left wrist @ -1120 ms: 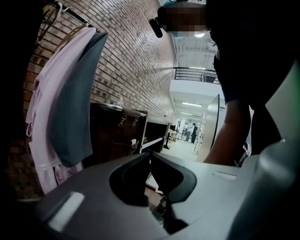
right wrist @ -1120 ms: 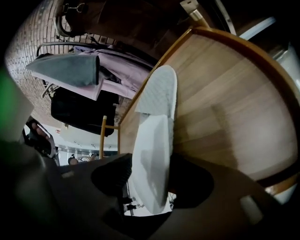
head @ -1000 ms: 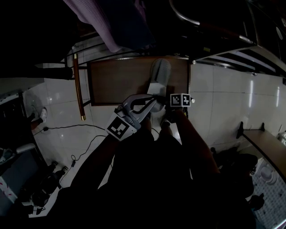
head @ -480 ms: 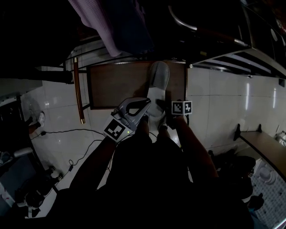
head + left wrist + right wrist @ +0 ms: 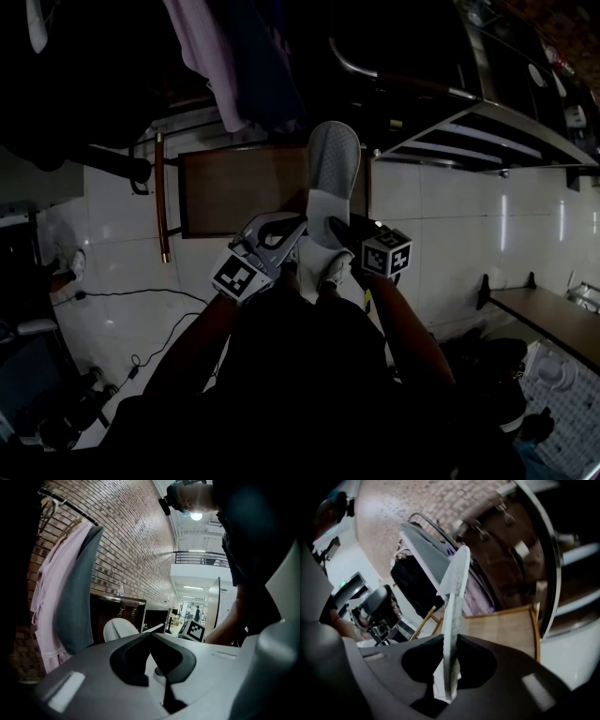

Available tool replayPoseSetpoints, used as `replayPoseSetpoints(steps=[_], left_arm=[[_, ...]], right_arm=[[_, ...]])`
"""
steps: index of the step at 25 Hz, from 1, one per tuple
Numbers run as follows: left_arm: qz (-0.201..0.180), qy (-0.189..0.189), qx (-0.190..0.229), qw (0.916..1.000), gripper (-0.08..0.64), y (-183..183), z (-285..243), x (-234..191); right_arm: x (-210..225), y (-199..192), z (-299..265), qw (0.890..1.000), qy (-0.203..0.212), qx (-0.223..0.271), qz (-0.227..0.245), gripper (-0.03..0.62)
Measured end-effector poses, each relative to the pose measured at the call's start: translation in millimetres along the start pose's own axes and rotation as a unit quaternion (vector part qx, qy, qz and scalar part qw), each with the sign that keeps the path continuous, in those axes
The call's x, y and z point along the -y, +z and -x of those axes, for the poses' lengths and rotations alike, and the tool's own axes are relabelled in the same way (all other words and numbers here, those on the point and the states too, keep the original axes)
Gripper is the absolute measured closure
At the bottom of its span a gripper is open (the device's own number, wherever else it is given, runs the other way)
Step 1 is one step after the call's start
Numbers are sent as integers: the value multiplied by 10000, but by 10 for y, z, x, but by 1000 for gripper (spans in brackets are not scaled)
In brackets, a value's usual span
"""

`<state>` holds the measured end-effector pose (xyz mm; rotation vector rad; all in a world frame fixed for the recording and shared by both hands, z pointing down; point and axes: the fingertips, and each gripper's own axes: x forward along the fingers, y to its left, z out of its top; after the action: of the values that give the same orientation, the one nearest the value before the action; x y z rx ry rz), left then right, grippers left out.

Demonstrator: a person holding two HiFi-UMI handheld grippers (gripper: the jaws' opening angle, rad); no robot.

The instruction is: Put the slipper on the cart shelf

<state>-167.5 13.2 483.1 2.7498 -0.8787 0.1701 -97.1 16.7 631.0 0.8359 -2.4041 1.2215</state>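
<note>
Grey slipper (image 5: 334, 169): pinched edge-on in right hand-held gripper (image 5: 451, 641), jaws just closed on it.
Left hand-held gripper (image 5: 150, 634): jaws together, empty.
Cart shelf (image 5: 239, 192): slipper's 9 o'clock.

The slipper (image 5: 334, 169) stands edgewise between the jaws of the right gripper (image 5: 339, 228), its far end over the right edge of the cart shelf (image 5: 234, 192). The left gripper (image 5: 296, 223) is just left of the slipper's near end. Hanging garments (image 5: 220, 66) are behind the shelf's far edge.
</note>
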Motion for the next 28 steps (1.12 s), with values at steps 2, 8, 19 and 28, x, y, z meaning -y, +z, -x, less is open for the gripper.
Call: replayPoseSetpoints(steps=[2,8,19,28], left_arm=[[-31,22,54,10000,558,100,10,104],[-38,102,338,9994,560,417,-4,291],[-231,92,690,9973,560,1003,-171,634],[-495,138,511,9974,560,1065,-279,701]], right_arm=[[-195,212,214,9986,-11,292,433,525],[-638,805,821,9833,-113,1249,1322,525],[-1204,1550,1735,9245,-495,2623,2721,525],[-1369,1627,1939,8989,-602,2882,3246,525]])
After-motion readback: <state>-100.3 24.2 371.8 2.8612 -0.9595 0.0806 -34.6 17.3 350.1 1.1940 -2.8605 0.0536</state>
